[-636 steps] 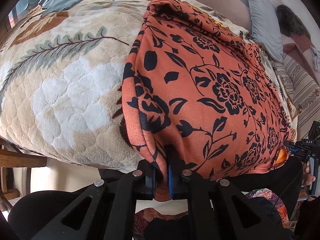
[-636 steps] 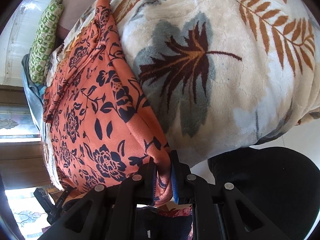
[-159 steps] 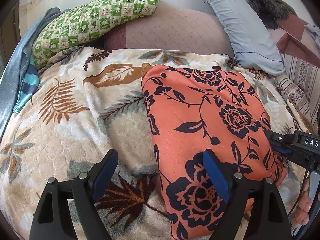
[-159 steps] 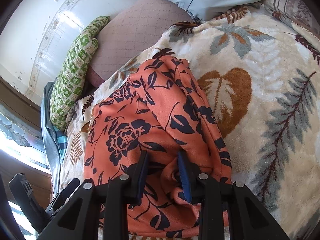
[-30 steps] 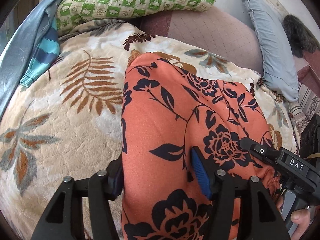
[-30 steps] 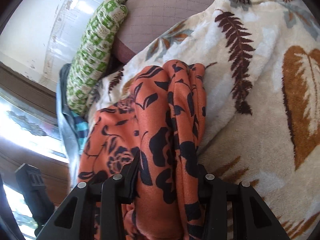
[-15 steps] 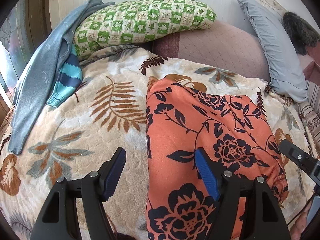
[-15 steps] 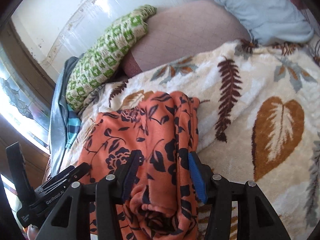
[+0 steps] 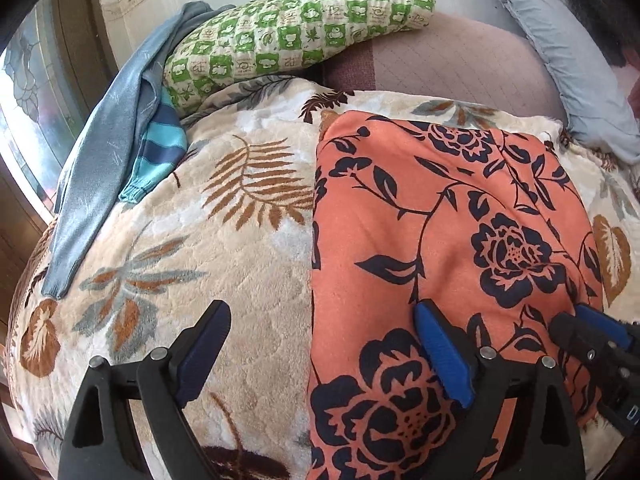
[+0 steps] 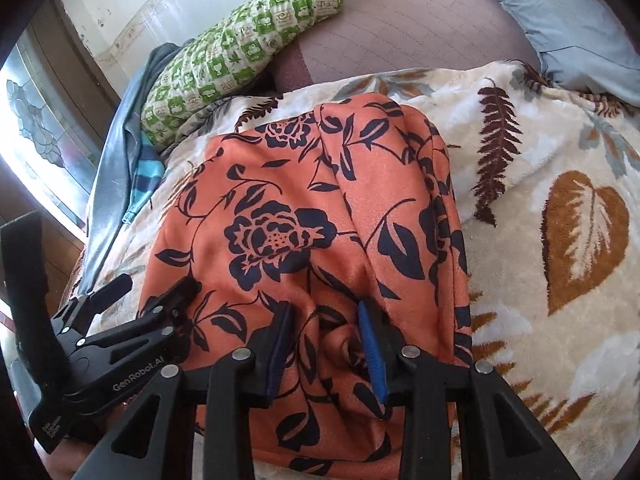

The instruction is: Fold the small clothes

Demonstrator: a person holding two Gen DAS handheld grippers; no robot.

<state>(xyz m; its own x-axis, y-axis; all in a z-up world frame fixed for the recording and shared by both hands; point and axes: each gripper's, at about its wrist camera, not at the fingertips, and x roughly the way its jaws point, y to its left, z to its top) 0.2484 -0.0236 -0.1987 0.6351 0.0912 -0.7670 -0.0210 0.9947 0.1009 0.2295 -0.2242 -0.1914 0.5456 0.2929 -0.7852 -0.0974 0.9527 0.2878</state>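
Note:
An orange garment with a black flower print [image 9: 440,216] lies folded into a long rectangle on the leaf-patterned blanket [image 9: 224,256]. It also shows in the right wrist view [image 10: 312,216]. My left gripper [image 9: 324,352] is wide open over the garment's left edge, one finger on the blanket, one on the cloth. My right gripper [image 10: 324,344] is open over the near end of the garment, where a fold of cloth bunches up between its fingers without being pinched. The right gripper's tips show in the left wrist view [image 9: 588,328].
A green checked pillow [image 9: 296,24] and a brown cushion [image 9: 452,56] lie at the head of the bed. A grey-blue pillow [image 9: 568,52] is at the right. A blue-grey garment with striped cuff [image 9: 120,128] lies at the left, next to a window.
Both grippers have drawn back toward the near end of the garment and risen a little. The left gripper has opened wider. The garment lies flatter.

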